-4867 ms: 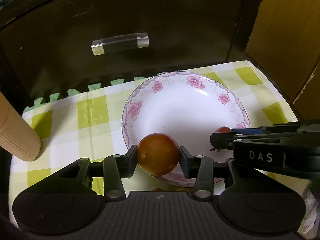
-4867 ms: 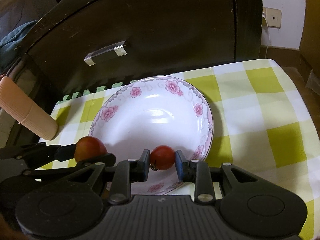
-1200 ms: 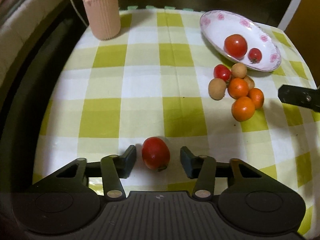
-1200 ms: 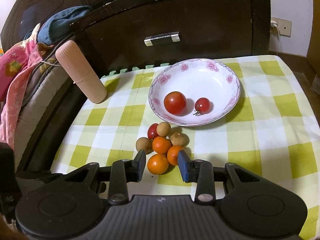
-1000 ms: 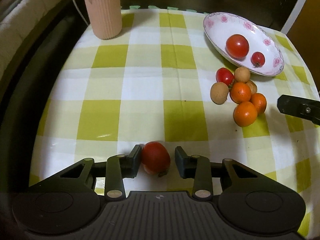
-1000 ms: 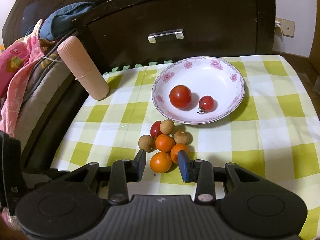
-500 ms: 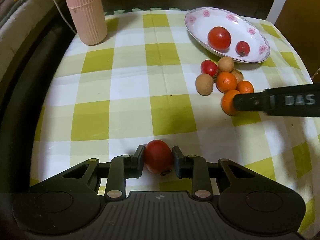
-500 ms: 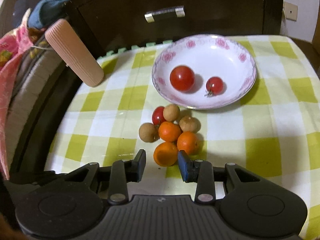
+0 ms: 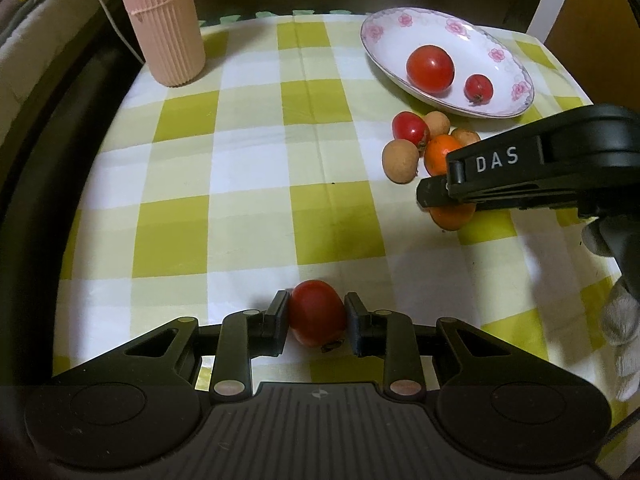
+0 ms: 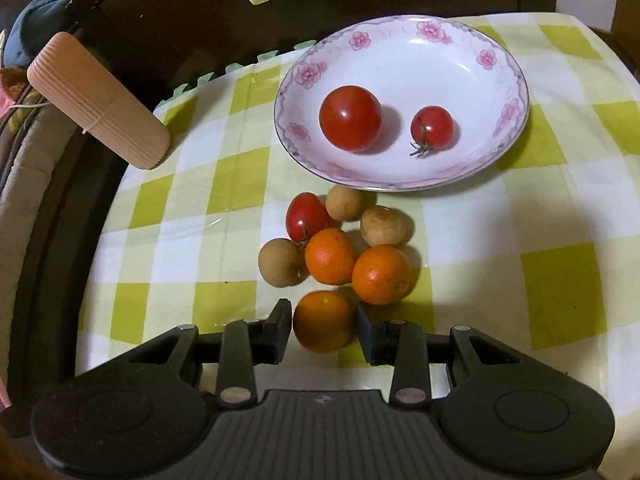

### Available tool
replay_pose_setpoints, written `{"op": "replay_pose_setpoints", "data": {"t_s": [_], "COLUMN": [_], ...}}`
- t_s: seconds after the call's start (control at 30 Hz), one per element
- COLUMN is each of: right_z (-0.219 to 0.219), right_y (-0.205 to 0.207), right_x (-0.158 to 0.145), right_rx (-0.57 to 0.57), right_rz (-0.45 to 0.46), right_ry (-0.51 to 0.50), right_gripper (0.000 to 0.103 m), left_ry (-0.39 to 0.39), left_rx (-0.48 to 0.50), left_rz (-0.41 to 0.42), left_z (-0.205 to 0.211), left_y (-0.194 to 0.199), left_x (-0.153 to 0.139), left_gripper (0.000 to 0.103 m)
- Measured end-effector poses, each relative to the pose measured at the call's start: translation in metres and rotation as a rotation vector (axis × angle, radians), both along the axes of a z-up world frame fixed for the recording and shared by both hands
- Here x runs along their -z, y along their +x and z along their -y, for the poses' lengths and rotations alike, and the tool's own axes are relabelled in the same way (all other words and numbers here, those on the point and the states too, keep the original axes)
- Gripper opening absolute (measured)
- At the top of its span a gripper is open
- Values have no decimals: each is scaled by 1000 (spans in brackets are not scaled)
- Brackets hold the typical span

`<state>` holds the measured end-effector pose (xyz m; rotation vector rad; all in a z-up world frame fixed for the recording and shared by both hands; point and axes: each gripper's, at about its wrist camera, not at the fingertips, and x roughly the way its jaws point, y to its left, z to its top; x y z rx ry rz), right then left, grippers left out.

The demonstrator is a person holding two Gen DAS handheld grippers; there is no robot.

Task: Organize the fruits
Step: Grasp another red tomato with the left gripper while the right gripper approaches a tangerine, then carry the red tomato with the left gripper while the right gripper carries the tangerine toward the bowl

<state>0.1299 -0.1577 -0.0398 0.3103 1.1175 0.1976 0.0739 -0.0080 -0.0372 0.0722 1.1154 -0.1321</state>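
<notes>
We found the lone red tomato (image 9: 316,312) lying on the checked cloth (image 9: 248,160), well apart from the floral plate (image 9: 374,36) and on the near side of it. The left gripper (image 9: 316,318) had its jaws closed in narrow against that tomato; a second earlier they stood clear to either side, so the closing had just taken place, with the fruit between the pads. The tomato appeared to rest on the cloth, not yet lifted. Just in front of the plate lay the cluster: three small oranges, three brown round fruits and one red tomato (image 10: 306,216). The nearest orange (image 10: 323,321), the one farthest from the plate, sat between the jaws of the right gripper (image 10: 323,326), which stood narrowly apart; thin gaps showed on both sides of the fruit, so we judged that it was not gripped. Compared with a second before, that gripper had come down around the orange, which earlier lay ahead of its fingertips. In the plate itself lay a large tomato (image 10: 350,118) and a small tomato (image 10: 432,127), both placed since the earliest views, when each was held over the empty plate. A ribbed pink cylinder (image 9: 160,24) stood well to the left of the plate. In our judgement, the left pick was secured and ready for carrying to the plate, while the right pick awaited closure; the crowded neighbours might be nudged.
</notes>
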Motion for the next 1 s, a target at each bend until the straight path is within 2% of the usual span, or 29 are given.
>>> {"op": "replay_pose_setpoints", "data": {"t_s": [0.2,0.5,0.73,0.83,1.0], "right_z": [-5,-1,9,12,9], "right_y": [-3,-30,-52,-55,-57], "right_x": [-1,-10,-5,-4,0], "right_rx": [-62,-134,-167,-171,-186], "right_rz": [25,48,56,56,52], "right_ry": [-44,-121,-184,-173,-177], "right_gripper": [32,31,31,31,32], "left_ry": [13,-30,9,31,23], "left_rx": [13,-5,14,16,9], "left_rz": [5,-3,9,27,29], "left_z": [1,-6,0,3,0], "left_y": [-2,-2,-4,-8,-8], "left_x": [-1,-2,1,2,1], "left_gripper": [37,37,39,42,42]}}
